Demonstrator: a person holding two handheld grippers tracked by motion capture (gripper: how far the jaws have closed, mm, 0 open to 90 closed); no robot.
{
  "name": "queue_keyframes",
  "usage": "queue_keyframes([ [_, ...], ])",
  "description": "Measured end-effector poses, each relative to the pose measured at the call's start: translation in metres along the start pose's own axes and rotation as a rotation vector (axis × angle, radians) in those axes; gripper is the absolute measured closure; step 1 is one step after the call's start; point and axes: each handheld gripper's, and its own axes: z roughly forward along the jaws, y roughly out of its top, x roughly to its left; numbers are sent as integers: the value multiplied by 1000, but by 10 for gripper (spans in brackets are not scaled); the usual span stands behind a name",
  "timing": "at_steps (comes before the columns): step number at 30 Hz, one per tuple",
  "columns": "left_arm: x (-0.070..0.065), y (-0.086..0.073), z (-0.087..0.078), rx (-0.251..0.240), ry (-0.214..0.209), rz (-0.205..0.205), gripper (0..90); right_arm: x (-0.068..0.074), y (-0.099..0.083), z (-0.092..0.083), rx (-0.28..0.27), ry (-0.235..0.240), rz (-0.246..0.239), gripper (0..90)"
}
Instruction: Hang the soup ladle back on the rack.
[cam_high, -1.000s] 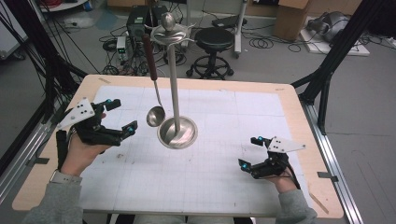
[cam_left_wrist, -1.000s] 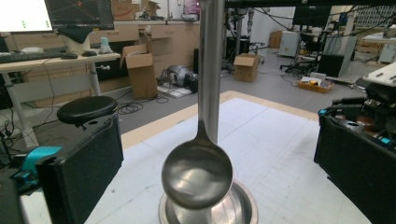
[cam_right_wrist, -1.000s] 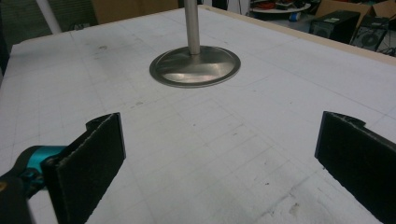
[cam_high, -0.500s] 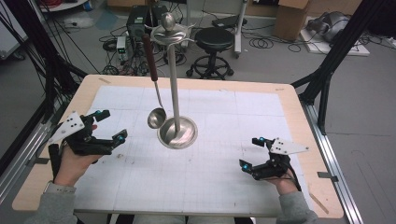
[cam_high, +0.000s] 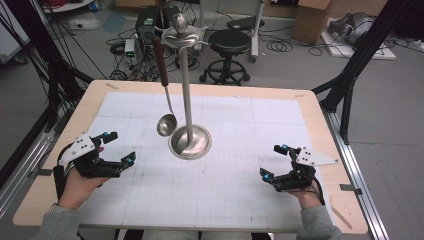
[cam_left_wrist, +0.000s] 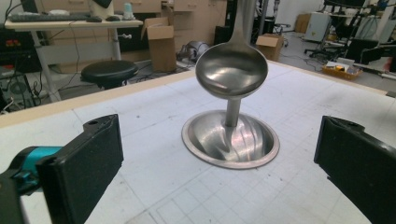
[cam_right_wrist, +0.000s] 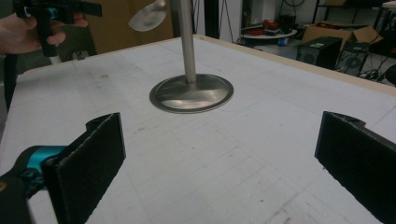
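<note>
metal stand (cam_high: 189, 141) mid-table, ladle (cam_high: 166, 124) hanging just left of pole. left gripper (cam_high: 116, 150) well left of stand, jaws spread, empty. right gripper (cam_high: 274, 161) well right, jaws spread, empty.

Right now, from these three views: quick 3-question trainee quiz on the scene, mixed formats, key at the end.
1. True or false: the ladle lies flat on the table.
2. Multiple choice: the left tool is A) shut on the ladle, B) open and apart from it, C) shut on the stand's pole.
3. Fill in: the stand rests on a round metal ____.

Key
1. False: it hangs from the top of the stand, bowl clear of the table.
2. B. The right tool is open too.
3. Base.
</note>
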Motion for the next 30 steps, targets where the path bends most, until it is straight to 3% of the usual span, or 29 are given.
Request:
queue_keyframes([
  [6, 1, -13, -10, -13, 29, -46, 17, -1, 1, -4, -24, -14, 15, 7],
  [15, 8, -20, -25, -26, 85, -62, 17, -4, 2, -8, -42, -44, 19, 7],
  [18, 9, -21, -28, -11, 106, -46, 17, -6, 2, -12, -54, -68, 23, 7],
  [21, 10, -20, -34, -28, 122, -49, 17, -9, 1, -17, -60, -100, 33, 7],
  [26, 12, -24, -39, -35, 150, -83, 17, -14, -1, -26, -84, -173, 56, 7],
  [30, 14, -27, -41, -11, 196, -98, 17, -17, -2, -30, -110, -218, 82, 7],
])
